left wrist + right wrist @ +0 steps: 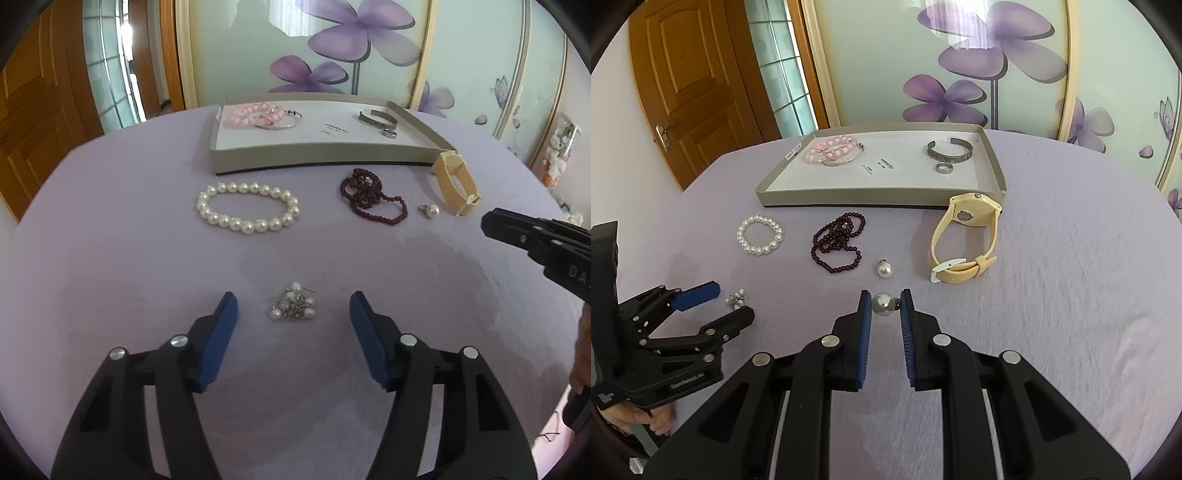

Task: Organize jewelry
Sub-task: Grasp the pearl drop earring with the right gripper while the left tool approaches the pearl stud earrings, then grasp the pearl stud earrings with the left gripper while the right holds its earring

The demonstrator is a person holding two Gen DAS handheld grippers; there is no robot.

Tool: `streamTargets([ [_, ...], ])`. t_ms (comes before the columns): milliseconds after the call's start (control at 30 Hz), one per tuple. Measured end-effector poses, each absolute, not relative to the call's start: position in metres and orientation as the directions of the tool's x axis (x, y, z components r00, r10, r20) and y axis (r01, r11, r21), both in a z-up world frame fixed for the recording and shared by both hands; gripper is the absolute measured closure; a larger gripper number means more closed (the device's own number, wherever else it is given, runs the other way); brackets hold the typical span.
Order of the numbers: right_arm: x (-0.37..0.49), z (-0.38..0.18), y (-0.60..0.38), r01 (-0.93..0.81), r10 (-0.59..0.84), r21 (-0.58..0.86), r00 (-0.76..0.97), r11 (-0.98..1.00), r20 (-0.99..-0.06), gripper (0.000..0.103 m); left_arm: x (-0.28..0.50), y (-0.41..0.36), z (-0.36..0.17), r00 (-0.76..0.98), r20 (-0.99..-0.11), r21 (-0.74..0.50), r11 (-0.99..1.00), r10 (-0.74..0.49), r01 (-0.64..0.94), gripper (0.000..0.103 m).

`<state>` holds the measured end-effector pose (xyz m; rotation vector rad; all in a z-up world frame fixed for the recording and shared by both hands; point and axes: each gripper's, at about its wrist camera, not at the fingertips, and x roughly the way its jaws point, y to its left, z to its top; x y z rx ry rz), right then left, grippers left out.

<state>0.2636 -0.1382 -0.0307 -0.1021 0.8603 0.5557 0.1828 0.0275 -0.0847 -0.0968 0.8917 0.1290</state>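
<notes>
A small cluster of pearls and crystals (pixel 293 306) lies on the lilac tablecloth. My left gripper (pixel 293 299) stands open around it, a blue pad on either side and neither touching. In the right wrist view the same left gripper (pixel 735 302) straddles the cluster (pixel 737 298) at the left. My right gripper (pixel 885 295) is shut on a single round pearl earring (pixel 883 304), held at the fingertips just above the cloth. A grey tray (pixel 317 158) (pixel 849 197) with a white floor stands at the back; it holds a pink bead bracelet (pixel 831 147), a silver cuff (pixel 947 153) and a ring (pixel 943 168).
On the cloth before the tray lie a white pearl bracelet (pixel 247 210) (pixel 760 235), a dark red bead necklace (pixel 373 201) (pixel 836 242), a second loose pearl earring (pixel 430 211) (pixel 885 268) and a cream watch (pixel 456 184) (pixel 964 236). A hand grips the left tool's handle (pixel 646 417).
</notes>
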Motion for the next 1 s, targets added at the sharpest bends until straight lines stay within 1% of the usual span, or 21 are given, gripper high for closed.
streamTargets([
  [33,0.264,-0.031,-0.138,-0.502,0.423,0.135,0.520,0.854,-0.742,0.087,0.184,0.027,-0.084,0.622,-0.780,-0.030,0.988,0.072,-0.152,0.046],
  [100,0.265,-0.031,-0.139,-0.501,0.428,0.143,0.517,0.854,-0.742,0.087,0.186,0.025,-0.084,0.622,-0.779,-0.021,0.988,0.082,-0.156,0.058],
  [133,0.265,-0.031,-0.139,-0.501,0.432,0.150,0.514,0.852,-0.741,0.087,0.186,0.024,-0.085,0.621,-0.779,-0.014,0.988,0.088,-0.157,0.061],
  [200,0.266,-0.030,-0.140,-0.502,0.438,0.157,0.512,0.851,-0.739,0.087,0.187,0.023,-0.084,0.622,-0.778,-0.011,0.988,0.089,-0.155,0.079],
  [267,0.265,-0.029,-0.140,-0.503,0.441,0.158,0.513,0.849,-0.736,0.087,0.185,0.024,-0.084,0.624,-0.777,-0.013,0.988,0.086,-0.152,0.087],
  [367,0.264,-0.027,-0.140,-0.507,0.447,0.161,0.514,0.847,-0.732,0.087,0.181,0.022,-0.083,0.625,-0.776,-0.004,0.989,0.090,-0.148,0.089],
  [400,0.264,-0.026,-0.140,-0.508,0.449,0.162,0.515,0.846,-0.730,0.087,0.179,0.022,-0.083,0.627,-0.774,-0.004,0.989,0.089,-0.146,0.094],
  [633,0.261,-0.017,-0.141,-0.514,0.464,0.168,0.526,0.841,-0.713,0.087,0.173,0.036,-0.072,0.646,-0.762,-0.045,0.990,0.052,-0.133,0.096],
  [767,0.262,-0.007,-0.143,-0.513,0.472,0.172,0.540,0.841,-0.697,0.087,0.168,0.046,-0.046,0.692,-0.721,-0.080,0.989,0.030,-0.126,0.096],
  [1000,0.263,0.008,-0.145,-0.518,0.484,0.170,0.564,0.839,-0.669,0.087,0.168,0.061,0.000,0.760,-0.649,-0.122,0.983,0.025,-0.136,0.096],
])
